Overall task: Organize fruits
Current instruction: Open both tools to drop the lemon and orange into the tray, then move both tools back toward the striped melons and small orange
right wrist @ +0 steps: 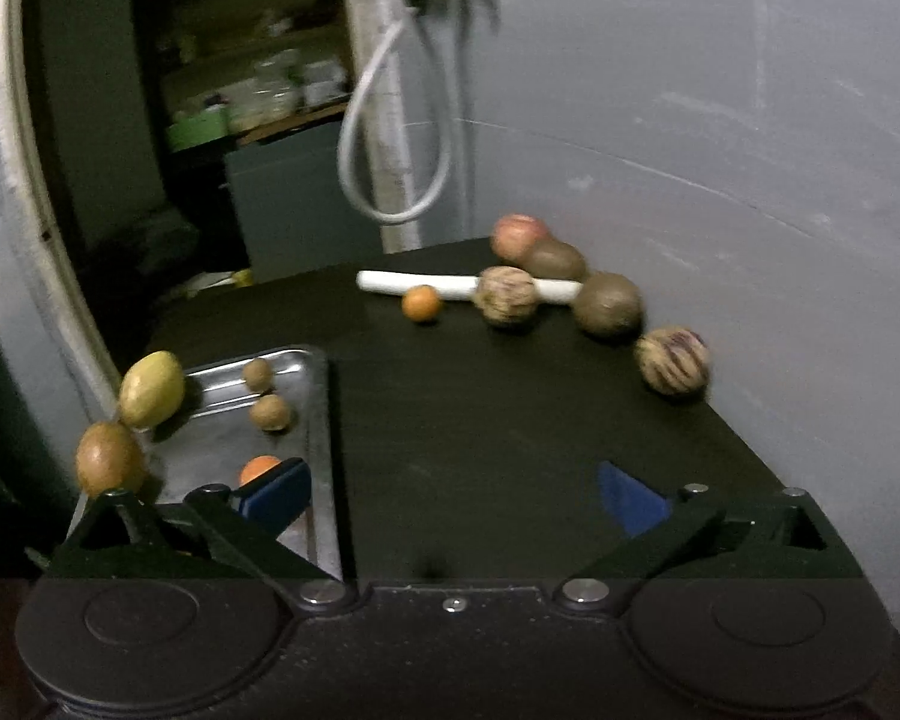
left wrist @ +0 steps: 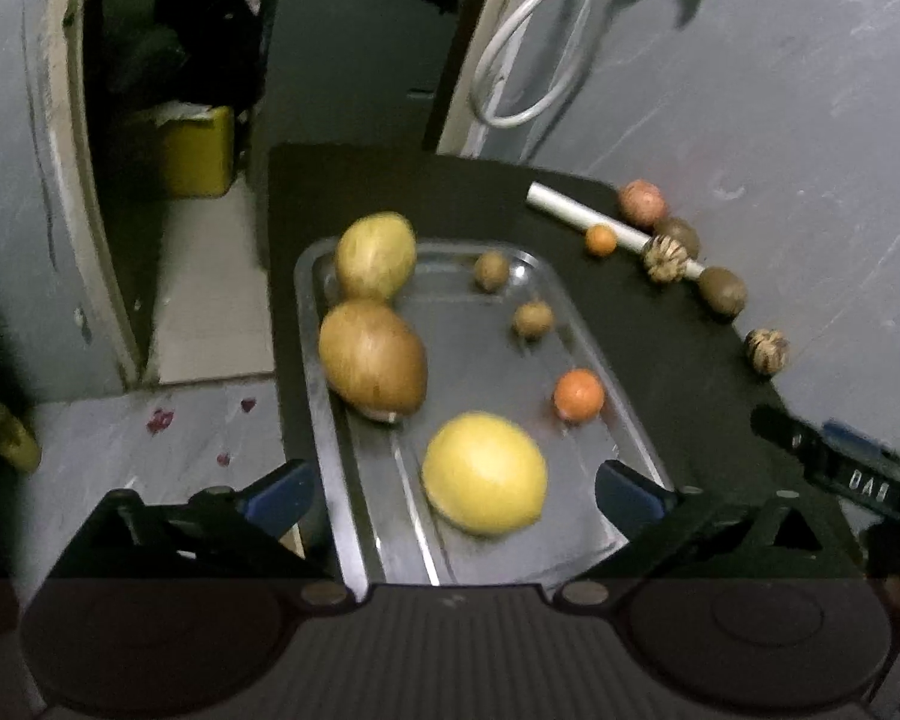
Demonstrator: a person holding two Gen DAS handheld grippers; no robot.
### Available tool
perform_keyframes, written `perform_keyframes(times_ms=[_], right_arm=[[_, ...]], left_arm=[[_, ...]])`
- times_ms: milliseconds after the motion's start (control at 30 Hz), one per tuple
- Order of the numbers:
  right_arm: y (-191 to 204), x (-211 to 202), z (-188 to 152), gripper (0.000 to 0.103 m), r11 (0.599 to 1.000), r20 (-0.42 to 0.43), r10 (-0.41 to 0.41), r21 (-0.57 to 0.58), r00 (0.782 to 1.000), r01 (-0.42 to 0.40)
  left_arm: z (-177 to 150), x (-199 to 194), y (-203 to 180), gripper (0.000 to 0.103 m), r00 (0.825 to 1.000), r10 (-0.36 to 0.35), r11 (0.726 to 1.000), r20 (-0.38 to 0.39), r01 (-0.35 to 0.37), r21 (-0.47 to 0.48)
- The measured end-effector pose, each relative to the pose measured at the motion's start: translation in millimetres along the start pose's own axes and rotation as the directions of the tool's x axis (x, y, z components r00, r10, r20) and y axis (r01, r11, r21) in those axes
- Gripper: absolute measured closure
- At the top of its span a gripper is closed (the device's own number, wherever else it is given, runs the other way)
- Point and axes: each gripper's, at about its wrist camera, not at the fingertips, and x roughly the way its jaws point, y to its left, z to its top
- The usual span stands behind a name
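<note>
- Six fruits lie in the metal tray (left wrist: 330, 420); round ones may roll when nudged.
- Both hand-held grippers, left (left wrist: 453, 495) and right (right wrist: 450, 495), gape empty; loose fruits upper right risk dropping off the bench (right wrist: 480, 420).

Bare black table (right wrist: 480, 420) between tray (right wrist: 321, 420) and fruit row (right wrist: 606, 303) along the wall (right wrist: 750, 180)

Six fruits (left wrist: 484, 472) lie in the steel tray (left wrist: 594, 324) — six more (right wrist: 607, 303) loose on the black table (right wrist: 480, 420).
</note>
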Motion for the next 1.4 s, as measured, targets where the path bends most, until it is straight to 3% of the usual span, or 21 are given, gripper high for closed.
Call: perform_keyframes(times_ms=[233, 433, 633, 767, 1000, 1400], right_arm=[[-9.9, 0.9, -2.0, 0.001, 0.998, -0.031, -0.044, 0.051, 0.999, 0.046], [-19.0, 31.6, 39.0, 0.001, 0.997, -0.006, 0.014, 0.078, 1.000, -0.013], [-32.4, 83.2, 84.1, 0.001, 0.987, 0.020, 0.066, 0.145, 0.998, -0.068], [-40.7, 120.3, 97.8, 0.003, 0.980, 0.025, 0.032, 0.196, 0.999, -0.036], [-46.1, 169.2, 95.6, 0.015, 0.988, -0.010, 0.017, 0.155, 1.000, -0.015], [-44.2, 206.5, 95.2, 0.026, 0.999, -0.010, 0.001, -0.052, 1.000, -0.002]], left_arm=[[45.8, 11.5, -11.2, 0.001, 0.998, -0.043, 0.991, 0.052, 0.037, 0.125], [105.4, 44.8, -35.2, 0.001, 0.996, -0.066, 0.970, 0.064, 0.049, 0.240], [147.8, 102.3, -66.0, 0.001, 0.997, -0.053, 0.926, 0.050, 0.031, 0.377], [157.2, 144.5, -85.4, 0.001, 0.998, -0.045, 0.887, 0.049, 0.017, 0.461], [165.5, 206.8, -96.6, 0.001, 0.999, -0.046, 0.865, 0.021, 0.029, 0.501], [179.5, 251.6, -105.5, 0.008, 0.987, -0.154, 0.874, -0.056, 0.162, 0.459]])
